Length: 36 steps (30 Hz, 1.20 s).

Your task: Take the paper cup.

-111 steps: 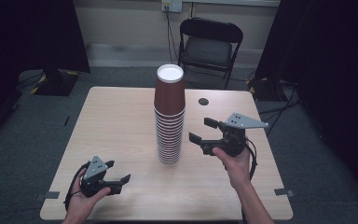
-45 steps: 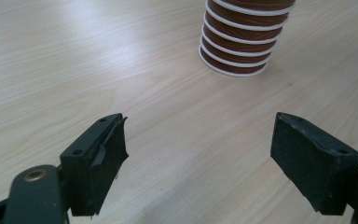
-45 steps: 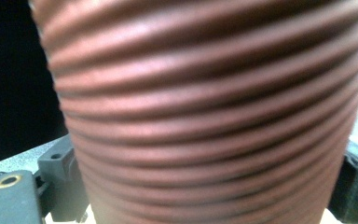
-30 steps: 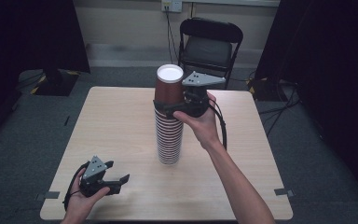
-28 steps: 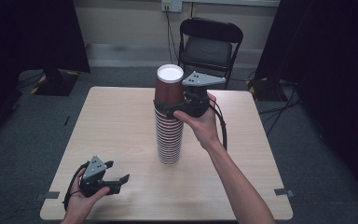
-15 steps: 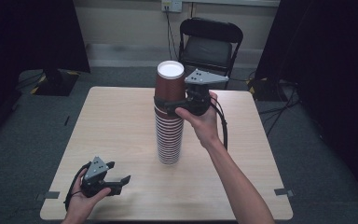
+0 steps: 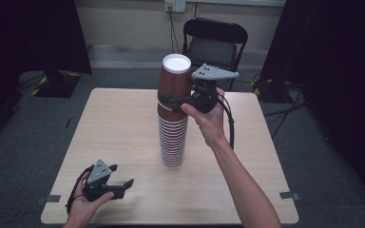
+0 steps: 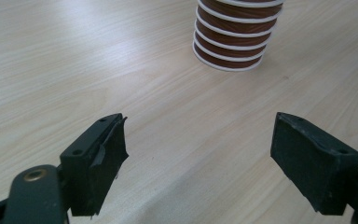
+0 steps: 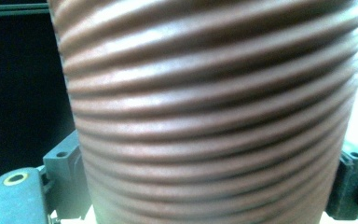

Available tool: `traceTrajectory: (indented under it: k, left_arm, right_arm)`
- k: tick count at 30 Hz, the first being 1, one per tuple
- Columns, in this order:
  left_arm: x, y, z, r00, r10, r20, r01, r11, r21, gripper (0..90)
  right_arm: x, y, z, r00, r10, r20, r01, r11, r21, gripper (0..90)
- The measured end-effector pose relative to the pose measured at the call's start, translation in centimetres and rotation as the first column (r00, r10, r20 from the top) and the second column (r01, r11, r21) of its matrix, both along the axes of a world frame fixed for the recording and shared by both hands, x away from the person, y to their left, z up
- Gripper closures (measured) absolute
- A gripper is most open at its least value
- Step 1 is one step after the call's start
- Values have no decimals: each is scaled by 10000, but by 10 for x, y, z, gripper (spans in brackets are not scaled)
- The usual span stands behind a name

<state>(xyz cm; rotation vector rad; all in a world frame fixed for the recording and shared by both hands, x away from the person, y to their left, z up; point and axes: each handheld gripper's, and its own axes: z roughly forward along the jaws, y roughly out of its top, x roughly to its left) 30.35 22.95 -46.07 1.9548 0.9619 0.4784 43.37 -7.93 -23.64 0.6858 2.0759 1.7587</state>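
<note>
A tall stack of brown ribbed paper cups [image 7: 173, 137] stands upside down at the table's middle. My right gripper [image 7: 172, 101] is shut on the top cup [image 7: 176, 78] and holds it slightly raised, still over the stack. In the right gripper view that cup [image 9: 209, 107] sits between the two jaws, pressed on both sides. My left gripper [image 7: 122, 175] rests low near the table's front left corner, open, with nothing between its fingers. In the left gripper view the stack's base [image 8: 235, 44] lies ahead of the open left gripper [image 8: 198, 154].
The wooden table [image 7: 114, 123] has bare surface on both sides of the stack. A black folding chair [image 7: 214, 45] stands behind the far edge. Dark curtains hang at both sides, and cables lie on the grey floor.
My right gripper went from the table's right side up to the stack's top, shut on the top cup, and is lifting it slightly. The left gripper has stayed put.
</note>
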Motion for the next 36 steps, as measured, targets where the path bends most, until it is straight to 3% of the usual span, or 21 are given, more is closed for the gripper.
traceTrajectory:
  k: [20, 25, 31, 36]
  left_arm:
    - [0, 2, 1, 10000, 68, -68, -70, 9998, -197, 171]
    - [-1, 2, 3, 9999, 80, -116, -87, 9983, -584, 171]
    - [-1, 3, 3, 9998, 142, -135, -149, 9986, -505, 171]
    - [0, 4, 0, 9987, 299, -413, -321, 9980, -545, 171]
  right_arm:
    - [-2, -2, 21, 9996, -62, 284, 49, 9989, 467, 120]
    - [-3, -2, 31, 9994, -53, 334, 31, 9979, 653, 120]
    - [-4, -5, 40, 9991, -52, 422, 18, 9967, 811, 122]
    - [-5, -6, 46, 9990, -40, 442, 0, 9961, 879, 123]
